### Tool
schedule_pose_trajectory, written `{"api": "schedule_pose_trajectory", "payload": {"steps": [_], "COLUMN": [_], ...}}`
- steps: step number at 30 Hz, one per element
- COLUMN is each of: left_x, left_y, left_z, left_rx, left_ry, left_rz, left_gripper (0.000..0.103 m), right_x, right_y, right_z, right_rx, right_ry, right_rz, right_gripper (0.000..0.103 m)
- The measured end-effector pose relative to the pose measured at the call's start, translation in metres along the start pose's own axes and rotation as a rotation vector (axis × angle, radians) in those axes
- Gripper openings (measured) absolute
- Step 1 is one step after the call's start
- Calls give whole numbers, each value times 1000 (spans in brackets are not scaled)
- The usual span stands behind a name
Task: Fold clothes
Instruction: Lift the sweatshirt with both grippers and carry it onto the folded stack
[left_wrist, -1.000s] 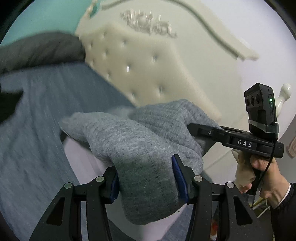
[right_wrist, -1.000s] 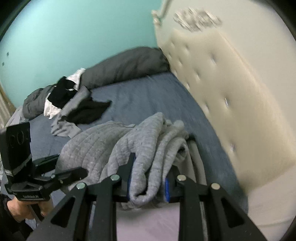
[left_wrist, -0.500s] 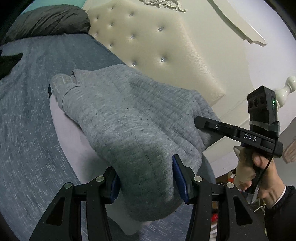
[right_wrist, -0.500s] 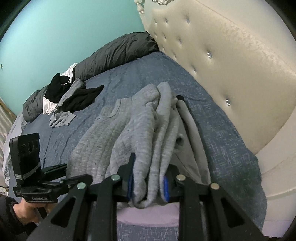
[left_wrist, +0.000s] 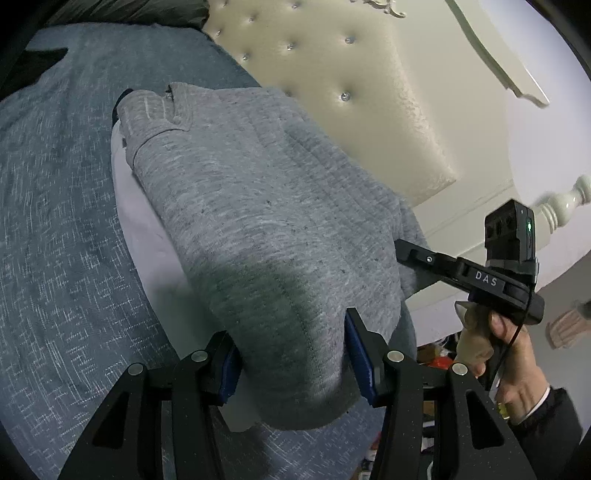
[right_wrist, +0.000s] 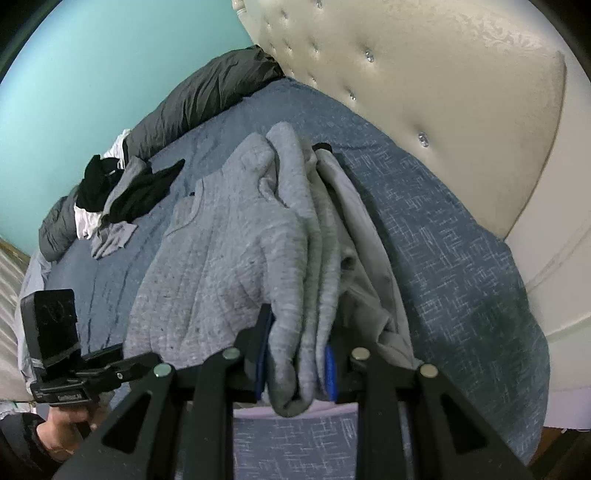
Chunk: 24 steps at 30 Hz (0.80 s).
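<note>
A folded grey quilted sweatshirt (left_wrist: 258, 206) stretches away from me over a pale lilac garment (left_wrist: 144, 221) on the blue bedspread (left_wrist: 55, 258). My left gripper (left_wrist: 291, 354) is shut on a thick fold at the sweatshirt's near end, blue pads pressed into both sides. In the right wrist view the same sweatshirt (right_wrist: 221, 251) lies in several stacked layers, and my right gripper (right_wrist: 295, 363) is shut on its near edge. The right gripper's body (left_wrist: 480, 277) and the hand holding it show at the right of the left wrist view. The left gripper (right_wrist: 74, 373) shows at the lower left of the right wrist view.
A cream tufted headboard (right_wrist: 424, 92) runs along the bed's right side. A dark grey duvet (right_wrist: 207, 96) lies at the far end. A heap of black, white and grey clothes (right_wrist: 114, 192) sits on the bedspread at the far left, before a teal wall (right_wrist: 92, 55).
Both grippers have come down toward the bed with the sweatshirt still held. The sweatshirt, bunched and lifted a second ago, now lies stretched out flat over the pale garment.
</note>
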<state>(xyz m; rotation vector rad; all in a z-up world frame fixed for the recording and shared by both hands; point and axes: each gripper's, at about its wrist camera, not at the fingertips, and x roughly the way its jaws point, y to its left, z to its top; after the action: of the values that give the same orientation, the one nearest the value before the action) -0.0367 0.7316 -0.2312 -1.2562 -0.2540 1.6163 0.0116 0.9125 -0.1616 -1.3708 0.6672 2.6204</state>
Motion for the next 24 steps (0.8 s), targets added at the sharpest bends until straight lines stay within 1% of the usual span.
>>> {"api": "schedule_pose_trajectory", "payload": {"steps": [1, 3, 5, 6, 8, 10, 13, 14, 15, 16, 18, 20, 21, 23, 24], "left_x": [0, 5, 2, -3, -17, -37, -60, -61, -58, -56, -45, -29, -21, -5, 0], "left_y": [2, 5, 9, 11, 14, 13, 6, 2, -4, -11, -29, -37, -36, -31, -28], "left_z": [0, 1, 0, 0, 2, 8, 22, 26, 30, 33, 34, 31, 29, 23, 18], "left_rx": [-1, -6, -18, -28, -31, 0, 59, 78, 98, 123, 197, 237, 245, 257, 261], "left_ry": [11, 45, 51, 51, 41, -2, -80, -85, -79, -75, -67, -40, -18, 18, 31], "left_rz": [6, 17, 22, 25, 52, 110, 181, 191, 183, 178, 184, 207, 222, 255, 263], "left_gripper": [54, 57, 59, 62, 66, 66, 66, 66, 66, 66, 66, 66, 66, 66, 66], "right_x": [-2, 1, 5, 6, 0, -18, -40, -42, -44, -42, -27, -10, 1, 19, 31], "right_y": [0, -2, -4, -5, -8, -12, -3, 5, 13, 22, 46, 55, 55, 44, 33], "right_z": [0, 0, -1, -1, 2, 4, 11, 14, 17, 19, 22, 22, 22, 22, 20], "right_rx": [4, 7, 10, 12, 36, 65, 38, 13, -12, -43, -132, -173, -171, -143, -111], "right_ry": [-3, 21, 45, 55, 29, -38, -136, -151, -166, -164, -123, -86, -63, -26, -1], "right_rz": [3, -34, -70, -88, -126, -174, -169, -145, -122, -106, -79, -107, -127, -178, -215], "right_gripper": [21, 21, 21, 21, 21, 22, 22, 22, 22, 22, 22, 22, 21, 15, 8]}}
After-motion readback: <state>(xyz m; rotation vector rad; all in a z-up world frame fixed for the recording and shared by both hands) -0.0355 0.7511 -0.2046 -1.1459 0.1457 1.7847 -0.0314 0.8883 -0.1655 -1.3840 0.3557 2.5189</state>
